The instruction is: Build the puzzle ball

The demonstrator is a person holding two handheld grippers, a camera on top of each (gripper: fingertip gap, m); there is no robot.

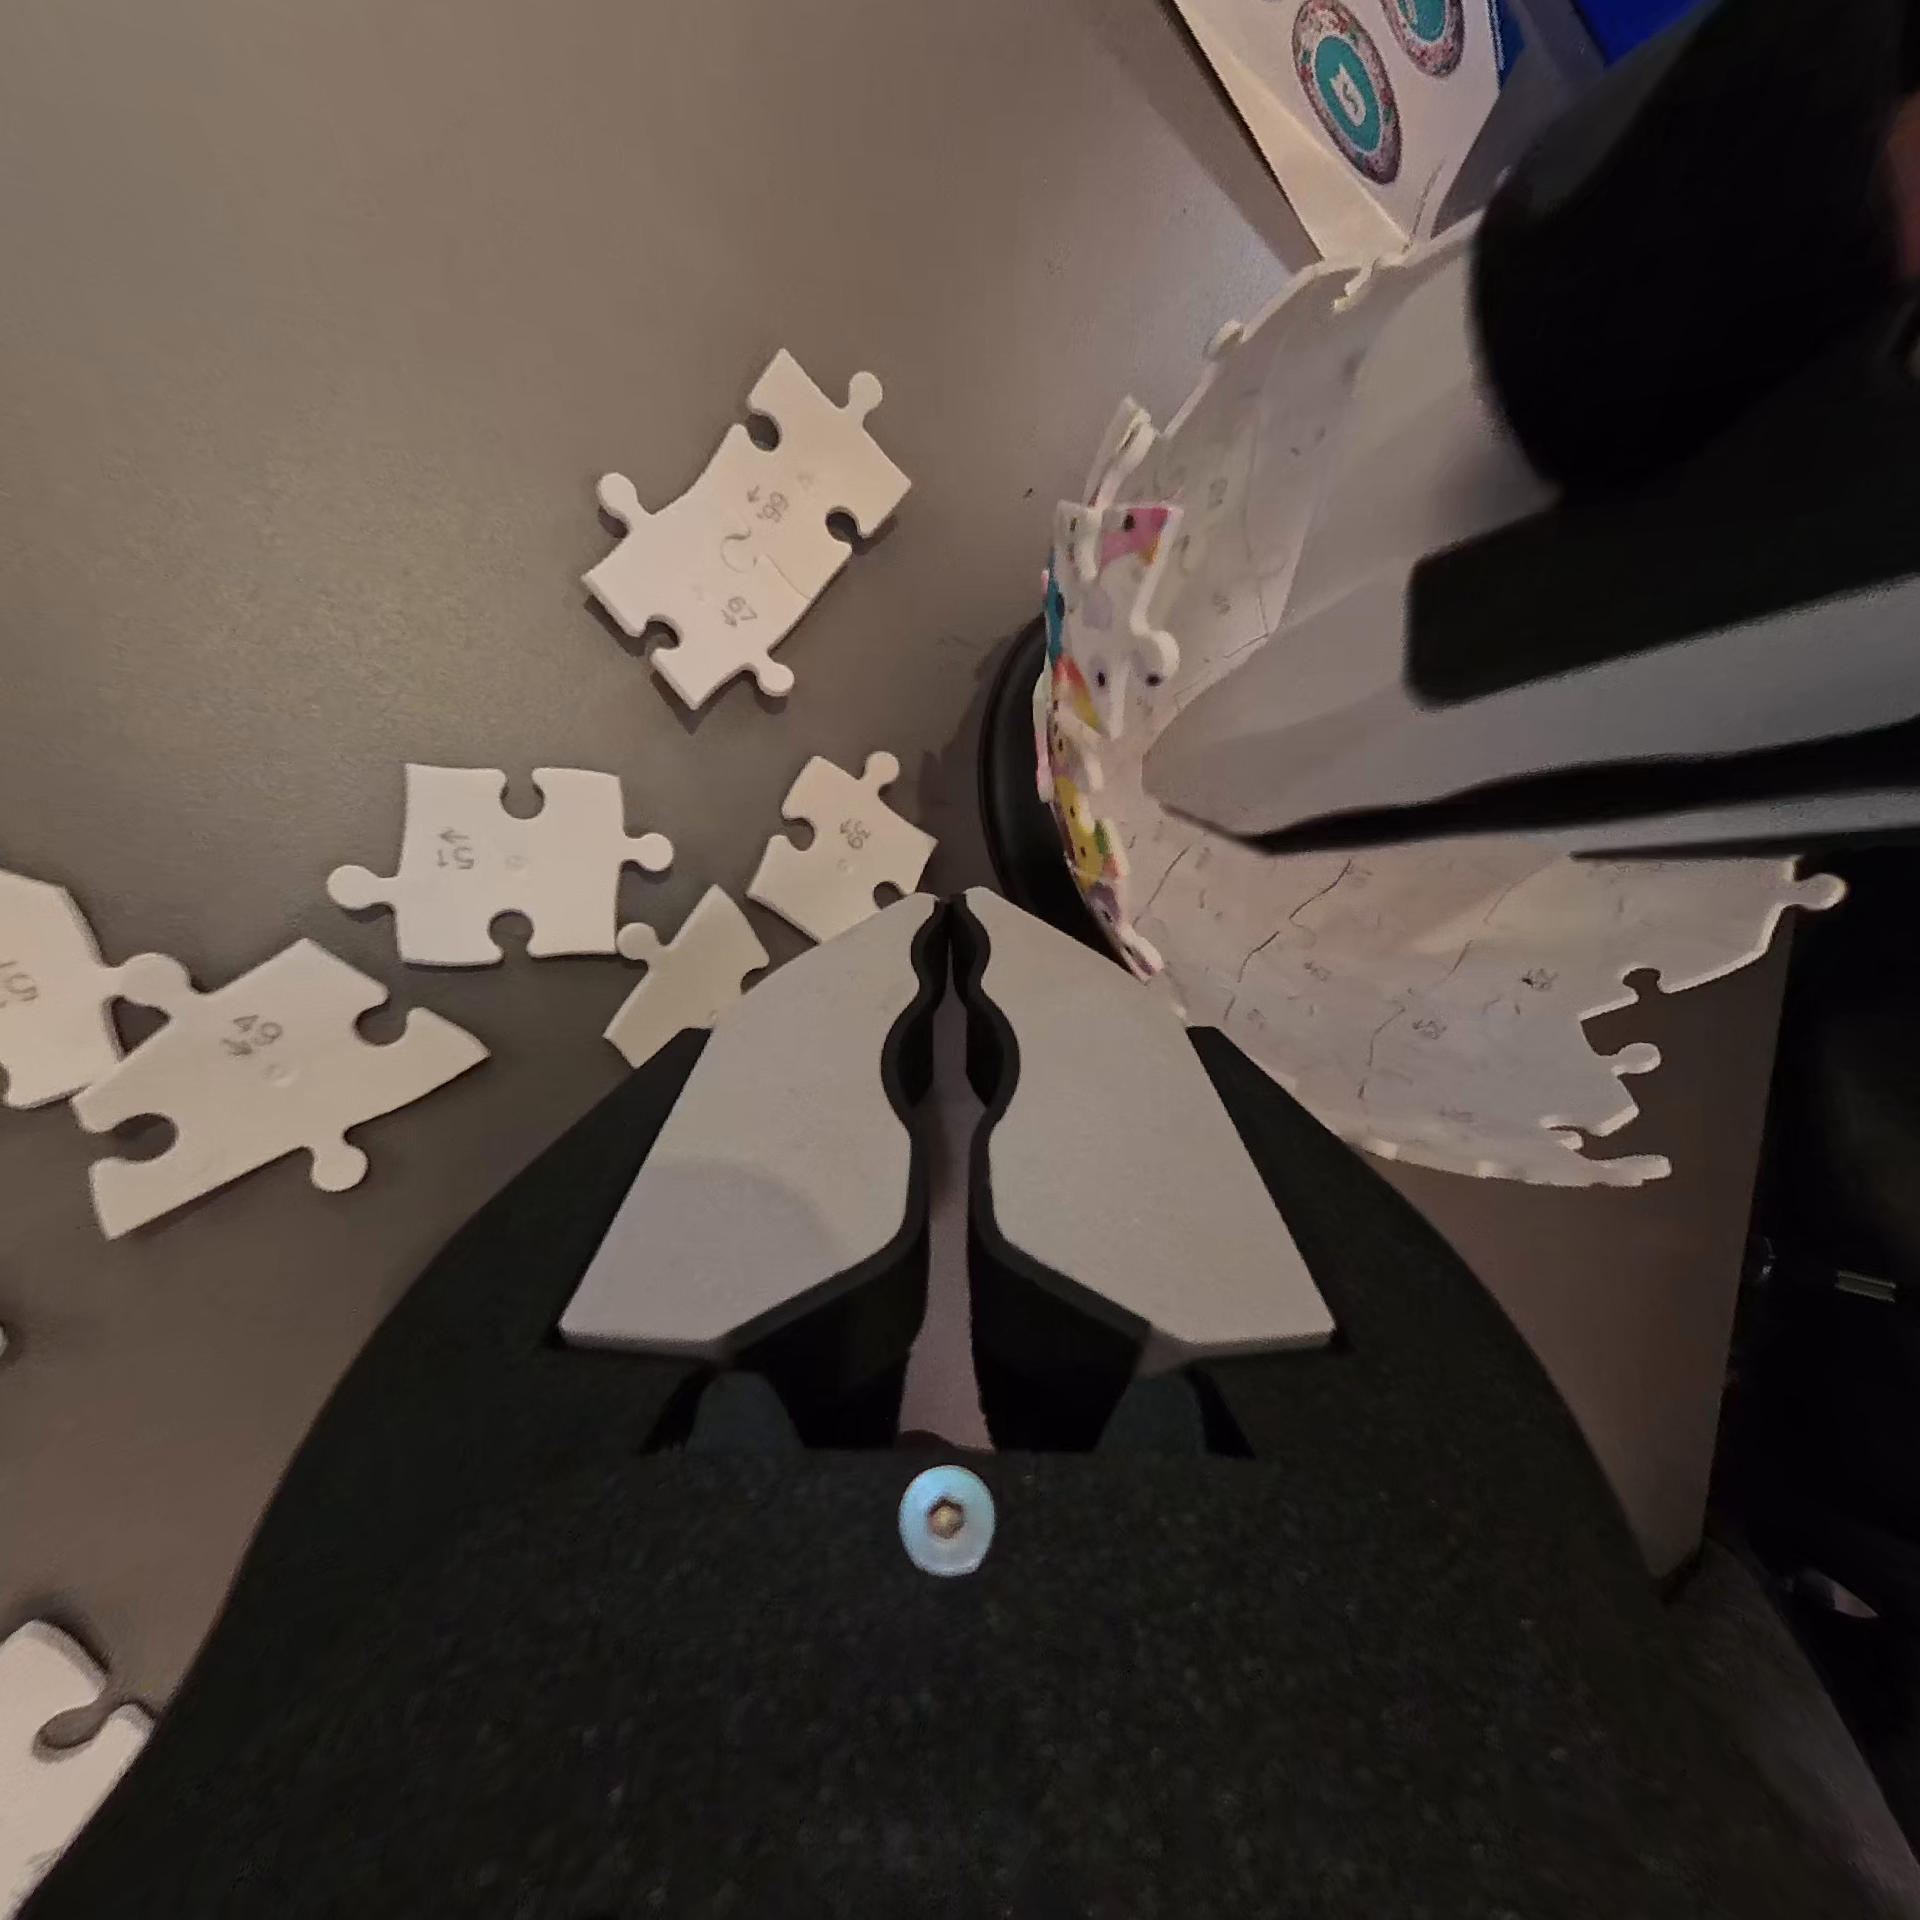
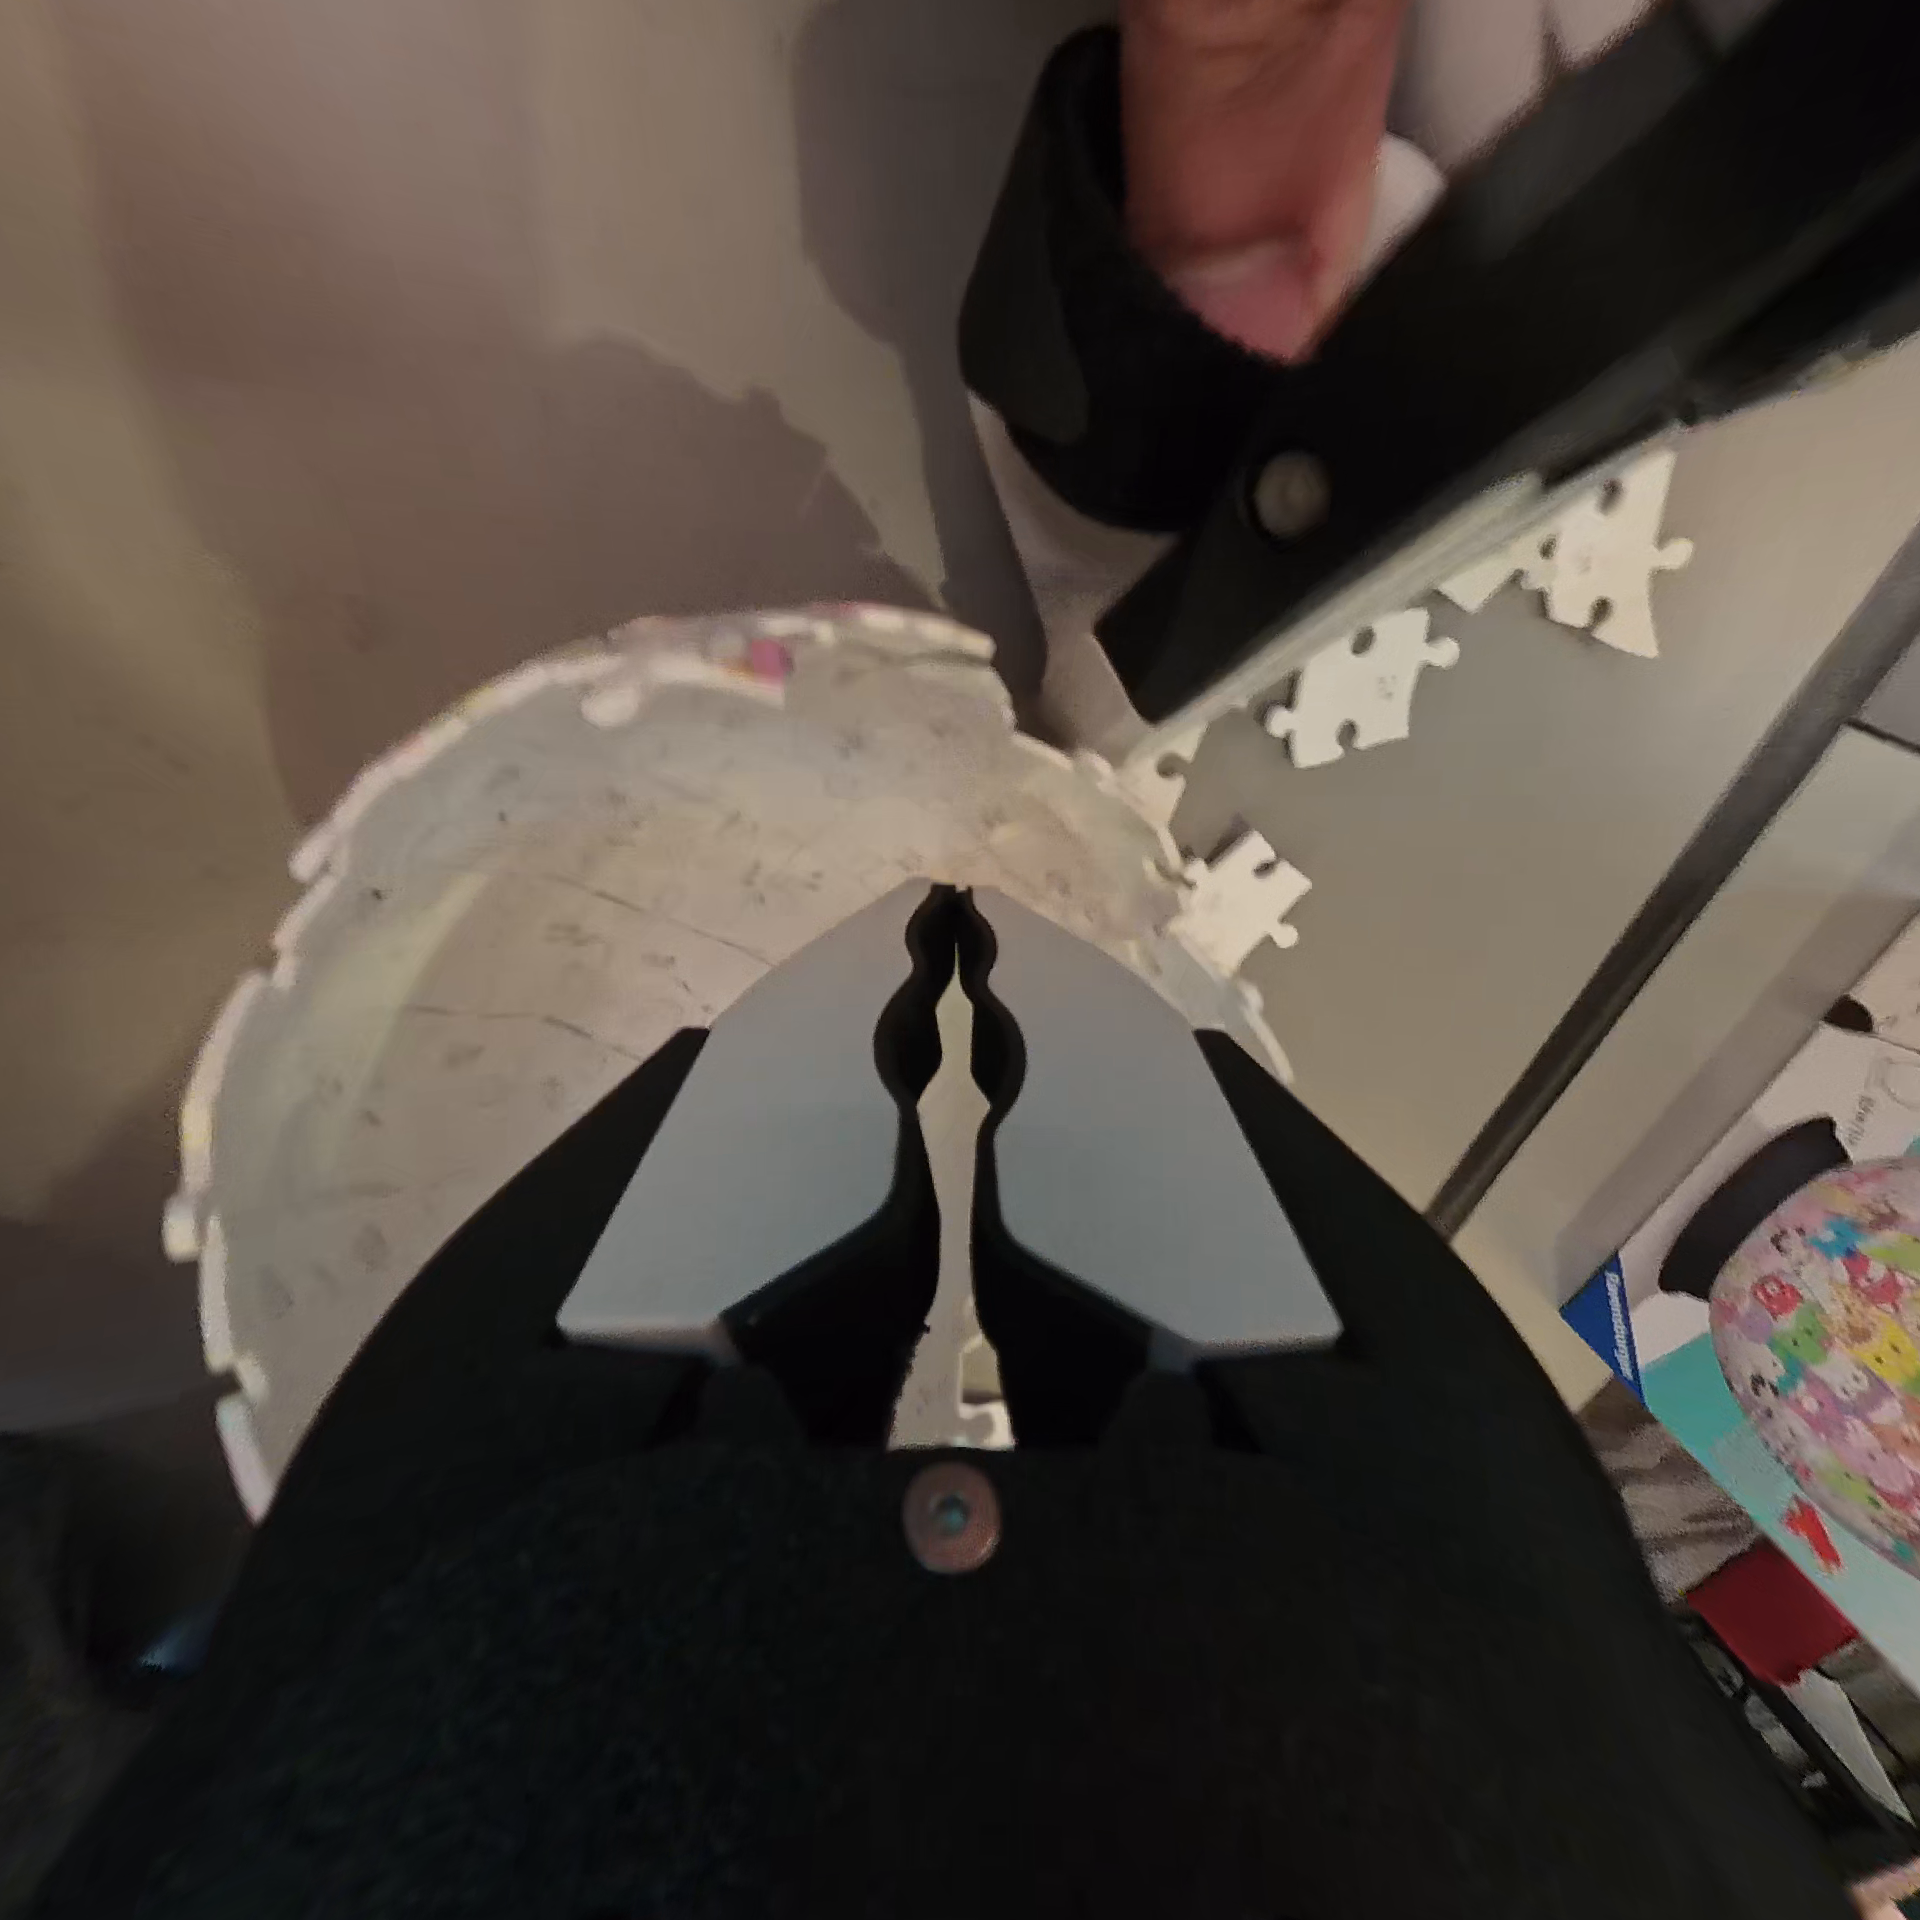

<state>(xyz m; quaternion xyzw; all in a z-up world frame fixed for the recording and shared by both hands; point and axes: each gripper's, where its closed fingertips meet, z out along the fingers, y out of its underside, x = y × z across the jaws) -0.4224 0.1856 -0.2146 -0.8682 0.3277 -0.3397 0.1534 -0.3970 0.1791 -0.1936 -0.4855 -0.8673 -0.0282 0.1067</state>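
The half-built puzzle ball (image 1: 1351, 977) is an open shell, white inside and colourful outside, lying on its side on a black ring stand (image 1: 1006, 769). My right gripper (image 1: 1158, 774) reaches into it from the right, shut, with its tips against the inner wall. In the right wrist view the right gripper (image 2: 951, 896) is shut with its tips touching the shell's inside (image 2: 540, 935); nothing shows between the fingers. My left gripper (image 1: 951, 914) is shut and empty, low over the table just left of the shell. Loose white pieces (image 1: 499, 862) lie face down beside it.
A joined pair of pieces (image 1: 748, 530) lies farther out on the grey table (image 1: 312, 416). More pieces (image 2: 1351, 691) lie near the table's metal edge (image 2: 1662, 935). The puzzle box (image 2: 1818, 1351) sits beyond it. A hand (image 2: 1247, 187) holds the left gripper. My left and right fingertips are right by each other.
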